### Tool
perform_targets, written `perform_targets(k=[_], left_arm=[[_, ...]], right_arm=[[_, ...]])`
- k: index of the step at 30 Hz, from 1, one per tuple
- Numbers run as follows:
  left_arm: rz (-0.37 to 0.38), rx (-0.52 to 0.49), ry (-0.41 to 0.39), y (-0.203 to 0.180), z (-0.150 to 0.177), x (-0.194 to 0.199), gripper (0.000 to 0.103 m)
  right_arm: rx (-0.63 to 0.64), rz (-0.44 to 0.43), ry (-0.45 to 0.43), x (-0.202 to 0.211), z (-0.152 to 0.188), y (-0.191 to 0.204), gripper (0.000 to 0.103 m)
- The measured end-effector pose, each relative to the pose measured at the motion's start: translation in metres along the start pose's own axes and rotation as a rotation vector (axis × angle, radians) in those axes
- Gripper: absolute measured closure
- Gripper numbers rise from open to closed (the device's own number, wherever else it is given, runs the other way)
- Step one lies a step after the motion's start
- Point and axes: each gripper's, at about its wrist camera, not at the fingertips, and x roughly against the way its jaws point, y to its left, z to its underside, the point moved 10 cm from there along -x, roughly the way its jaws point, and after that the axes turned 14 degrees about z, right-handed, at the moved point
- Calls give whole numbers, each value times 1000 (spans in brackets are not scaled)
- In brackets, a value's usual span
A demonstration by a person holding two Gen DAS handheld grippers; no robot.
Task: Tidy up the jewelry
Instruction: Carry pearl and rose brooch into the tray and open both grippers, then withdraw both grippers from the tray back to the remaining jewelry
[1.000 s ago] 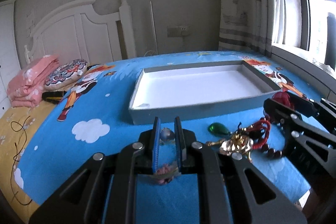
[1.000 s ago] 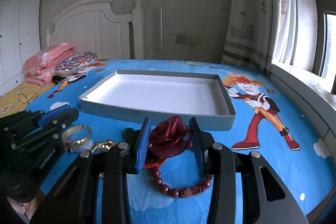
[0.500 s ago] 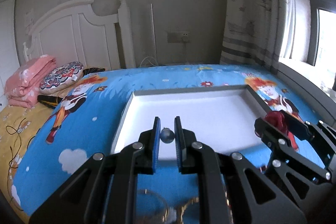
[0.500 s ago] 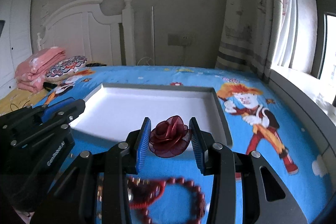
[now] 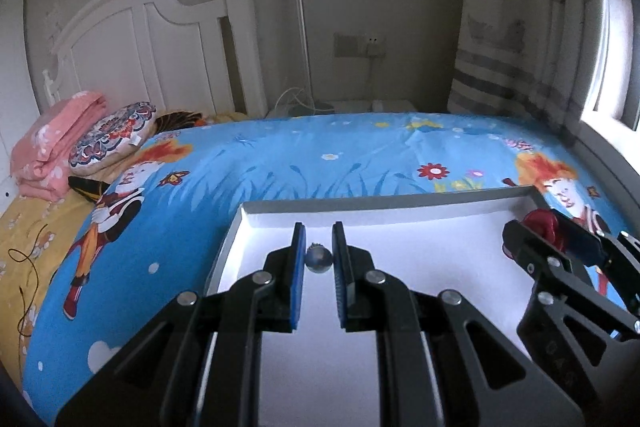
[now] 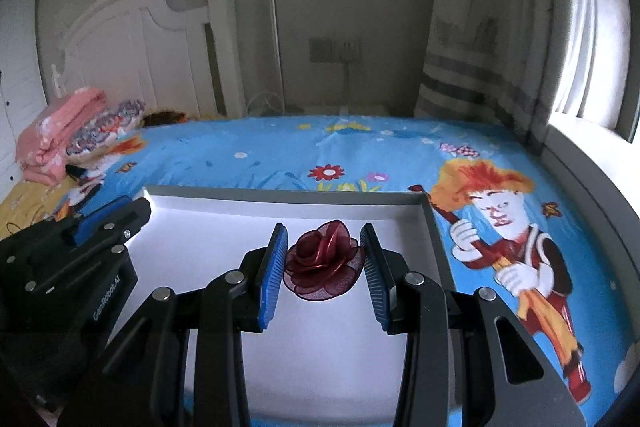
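Observation:
My left gripper (image 5: 318, 251) is shut on a small blue-grey bead ornament (image 5: 319, 258) and holds it above the left part of the white tray (image 5: 360, 206). My right gripper (image 6: 324, 255) is shut on a dark red fabric rose (image 6: 323, 262) and holds it above the right part of the same tray (image 6: 288, 195). The right gripper with the rose shows at the right in the left wrist view (image 5: 548, 239). The left gripper shows at the left in the right wrist view (image 6: 108, 223). The other jewelry is out of view.
The tray lies on a bed with a blue cartoon sheet (image 5: 320, 163). A folded pink blanket (image 5: 52, 143) and a patterned cushion (image 5: 112, 135) lie at the far left by the white headboard (image 5: 160, 47). A curtain and window (image 6: 560, 47) are on the right.
Both grippers have risen from the jewelry pile and moved forward over the tray, each carrying its piece. The beads and gold pieces on the sheet have dropped out of view.

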Motion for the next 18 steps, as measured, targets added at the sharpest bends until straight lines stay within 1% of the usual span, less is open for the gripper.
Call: perform_targets(k=[4, 6, 7, 8, 9, 10, 11, 12, 13, 16, 18], left_arm=[[-5, 23, 44, 5, 2, -16, 90], [1, 43, 51, 9, 4, -18, 90], [0, 56, 44, 12, 3, -17, 89], [-1, 62, 39, 14, 3, -16, 85], [3, 65, 33, 16, 2, -14, 75], [5, 68, 26, 17, 2, -11, 69], [4, 70, 17, 18, 2, -7, 54], [1, 73, 4, 19, 1, -2, 51], [-3, 75, -13, 20, 0, 5, 51], [18, 76, -32, 18, 2, 27, 49], [23, 77, -63, 17, 6, 48, 38]], right_arm=[[11, 18, 26, -16, -5, 3, 65], [14, 24, 30, -19, -6, 4, 64], [13, 24, 36, -21, -6, 4, 62], [10, 28, 43, -22, -5, 3, 52], [3, 29, 45, -22, -5, 1, 47], [-10, 24, 39, -19, -6, -2, 40], [-19, 21, 35, -16, -6, -4, 38], [-24, 15, 32, -13, -6, -5, 38], [-26, 6, 28, -9, -7, -6, 38], [-33, -23, 20, 10, -3, -10, 38], [-37, -54, 24, 27, 5, -13, 38]])
